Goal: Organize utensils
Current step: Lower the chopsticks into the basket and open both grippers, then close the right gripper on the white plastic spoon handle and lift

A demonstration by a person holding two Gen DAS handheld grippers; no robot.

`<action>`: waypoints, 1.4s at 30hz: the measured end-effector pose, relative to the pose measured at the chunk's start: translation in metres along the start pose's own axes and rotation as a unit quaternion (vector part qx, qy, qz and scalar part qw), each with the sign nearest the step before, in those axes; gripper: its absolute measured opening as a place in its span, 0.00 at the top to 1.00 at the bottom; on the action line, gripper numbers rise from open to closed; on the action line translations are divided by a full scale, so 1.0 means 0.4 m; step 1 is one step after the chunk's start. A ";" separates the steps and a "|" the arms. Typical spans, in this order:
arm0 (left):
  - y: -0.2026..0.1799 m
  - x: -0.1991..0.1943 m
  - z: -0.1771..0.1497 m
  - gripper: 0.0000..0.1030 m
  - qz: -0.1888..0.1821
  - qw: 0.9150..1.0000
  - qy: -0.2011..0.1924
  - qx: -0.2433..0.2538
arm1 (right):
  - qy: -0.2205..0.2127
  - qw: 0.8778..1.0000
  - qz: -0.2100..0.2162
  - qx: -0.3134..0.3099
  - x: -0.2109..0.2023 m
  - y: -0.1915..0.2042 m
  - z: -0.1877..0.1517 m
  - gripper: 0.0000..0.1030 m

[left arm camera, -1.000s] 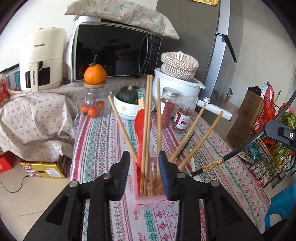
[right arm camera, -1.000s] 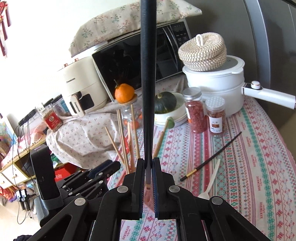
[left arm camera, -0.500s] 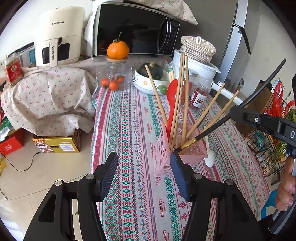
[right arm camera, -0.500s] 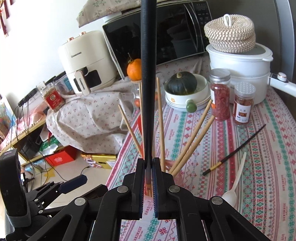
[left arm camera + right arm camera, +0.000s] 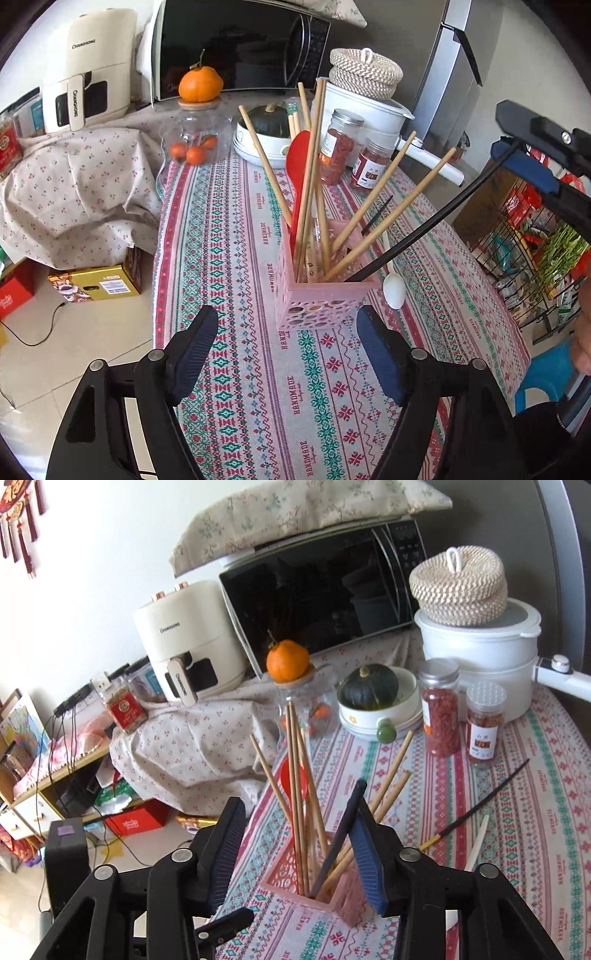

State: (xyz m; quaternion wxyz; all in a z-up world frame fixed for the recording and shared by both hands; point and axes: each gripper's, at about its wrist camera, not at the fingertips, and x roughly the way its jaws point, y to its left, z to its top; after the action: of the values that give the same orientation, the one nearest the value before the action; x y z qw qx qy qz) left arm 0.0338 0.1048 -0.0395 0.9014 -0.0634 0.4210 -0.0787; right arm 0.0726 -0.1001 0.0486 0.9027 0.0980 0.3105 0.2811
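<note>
- Now the right gripper (image 5: 299, 853) stands wide open just above the pink holder (image 5: 325, 295) and holds nothing; the black chopstick (image 5: 413, 236) stands in the holder, its upper end leaning against the inside of the right-hand finger.
- The left gripper (image 5: 284, 350) is also spread wide and empty, just short of the holder on the near side, touching nothing.
- Risk 1: pulling the right gripper away sideways could drag the leaning black chopstick and flick it out, or tip the light holder, since nothing steadies it.
- Risk 2: the wooden chopsticks (image 5: 310, 177) and red spatula (image 5: 297, 173) fan out at steep angles; a brush from either gripper could spill several at once.
- Still on the tablecloth (image 5: 229, 236), just beside the holder, lie a second black chopstick (image 5: 476, 808) and a white spoon (image 5: 393, 284). Both lie flat, so a pinch may slip or snag the cloth.
- The spoon sits very near the holder's base; reaching for it could nudge the holder.
- The holder looks crowded, so adding more may jam against the sticks already in it.
</note>
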 end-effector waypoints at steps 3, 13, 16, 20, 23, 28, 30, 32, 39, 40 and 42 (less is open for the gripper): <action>-0.021 0.003 -0.009 0.16 -0.004 1.000 0.007 0.009 | -0.023 1.000 -0.018 0.001 -0.049 -0.037 0.010 0.33; -0.094 0.026 -0.030 0.11 -0.014 0.999 0.025 0.041 | -0.010 0.996 -0.081 0.030 -0.108 -0.186 -0.011 0.30; -0.120 0.032 -0.041 0.11 -0.015 0.998 0.026 0.053 | 0.012 0.993 -0.107 0.042 -0.101 -0.227 -0.026 0.27; -0.155 0.048 -0.063 0.08 -0.017 0.997 0.034 0.071 | 0.056 0.986 -0.144 0.065 -0.066 -0.297 -0.054 0.27; -0.159 0.055 -0.068 0.07 -0.018 0.996 0.043 0.072 | 0.082 0.979 -0.163 0.090 -0.026 -0.354 -0.072 0.27; -0.136 0.055 -0.047 0.06 -0.021 0.997 0.053 0.053 | 0.129 0.965 -0.190 0.130 0.094 -0.446 -0.073 0.27; -0.126 0.054 -0.040 0.05 -0.024 0.997 0.055 0.051 | 0.139 0.962 -0.196 0.129 0.155 -0.466 -0.066 0.27; -0.117 0.053 -0.034 0.04 -0.029 0.997 0.055 0.050 | 0.144 0.961 -0.198 0.131 0.220 -0.483 -0.058 0.27; -0.087 0.044 -0.020 0.03 -0.032 0.997 0.051 0.049 | 0.177 0.953 -0.204 0.137 0.453 -0.531 -0.051 0.37; -0.084 0.043 -0.018 0.03 -0.034 0.997 0.052 0.049 | 0.181 0.950 -0.208 0.147 0.478 -0.540 -0.053 0.39; -0.081 0.042 -0.015 0.03 -0.039 0.997 0.053 0.046 | 0.183 0.944 -0.216 0.166 0.514 -0.561 -0.057 0.43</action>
State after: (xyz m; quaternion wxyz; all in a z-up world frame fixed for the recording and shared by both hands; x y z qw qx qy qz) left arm 0.0372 0.0696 -0.0500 0.8758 -0.0340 0.4617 -0.1367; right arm 0.2923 -0.1677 -0.1523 0.8404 0.1243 0.5263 0.0364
